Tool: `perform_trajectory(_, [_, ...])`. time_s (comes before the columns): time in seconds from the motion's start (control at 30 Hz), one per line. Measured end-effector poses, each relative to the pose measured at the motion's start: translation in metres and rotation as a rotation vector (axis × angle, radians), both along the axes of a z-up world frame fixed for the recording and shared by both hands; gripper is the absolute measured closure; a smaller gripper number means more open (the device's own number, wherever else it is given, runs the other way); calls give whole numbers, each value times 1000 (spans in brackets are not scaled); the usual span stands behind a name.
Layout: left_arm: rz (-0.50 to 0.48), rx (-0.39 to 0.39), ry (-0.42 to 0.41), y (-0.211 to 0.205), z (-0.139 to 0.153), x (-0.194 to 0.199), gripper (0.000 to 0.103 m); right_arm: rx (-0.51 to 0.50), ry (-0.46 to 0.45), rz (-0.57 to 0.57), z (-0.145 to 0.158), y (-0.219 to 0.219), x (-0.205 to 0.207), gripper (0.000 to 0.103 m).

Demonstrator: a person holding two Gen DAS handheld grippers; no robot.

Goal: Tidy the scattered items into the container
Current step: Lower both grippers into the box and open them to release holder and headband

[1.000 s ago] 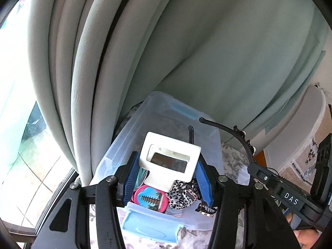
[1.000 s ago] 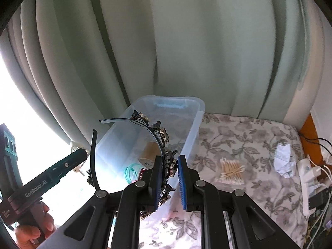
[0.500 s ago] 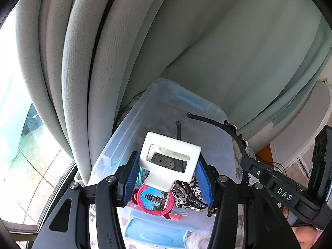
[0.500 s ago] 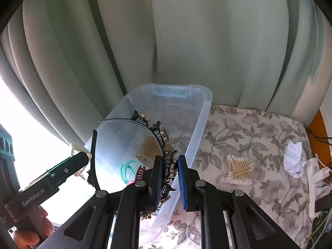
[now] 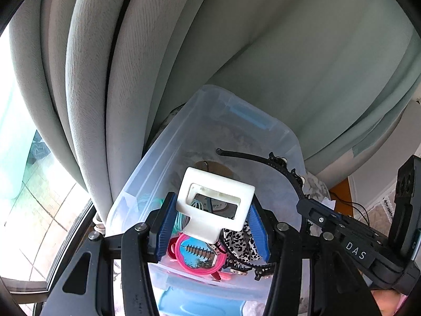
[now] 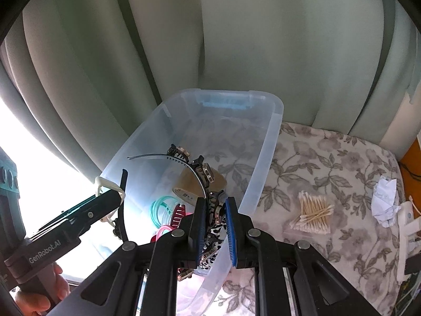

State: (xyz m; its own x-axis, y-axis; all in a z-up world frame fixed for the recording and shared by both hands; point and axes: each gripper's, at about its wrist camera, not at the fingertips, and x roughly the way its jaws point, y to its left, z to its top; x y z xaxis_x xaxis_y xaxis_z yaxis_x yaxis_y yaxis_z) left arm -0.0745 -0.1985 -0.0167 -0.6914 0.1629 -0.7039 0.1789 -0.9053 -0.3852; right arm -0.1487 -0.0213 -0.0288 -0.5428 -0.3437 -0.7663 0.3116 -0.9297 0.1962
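Observation:
A clear plastic bin [image 5: 184, 137] [image 6: 265, 142] stands on a floral cloth by the curtain. My left gripper [image 5: 213, 218] is shut on a white plastic frame [image 5: 215, 202] and holds it over the bin's near end. My right gripper [image 6: 213, 226] is shut on a black jewelled headband [image 6: 202, 173] [image 5: 279, 166], held over the bin's right rim. Inside the bin lie a tape roll [image 6: 194, 184], teal hoops [image 6: 163, 208], a pink round mirror [image 5: 200, 255] and a leopard-print scrunchie [image 5: 239, 242].
On the floral cloth [image 6: 329, 163] right of the bin lie a bundle of cotton swabs [image 6: 313, 213] and a crumpled paper [image 6: 384, 200]. A white plug and cables [image 6: 407, 223] sit at the far right. Grey-green curtains [image 6: 236, 39] hang close behind the bin.
Both grippers have moved forward and lower toward the bin, which now looks larger. The tape roll has come into view beyond the white frame. Both grips are unchanged.

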Motion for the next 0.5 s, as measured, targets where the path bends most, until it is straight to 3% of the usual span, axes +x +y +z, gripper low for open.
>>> perform_trajectory(0.5, [4, -6, -33, 4, -1, 6, 49, 6, -28, 20, -9, -5, -10, 86])
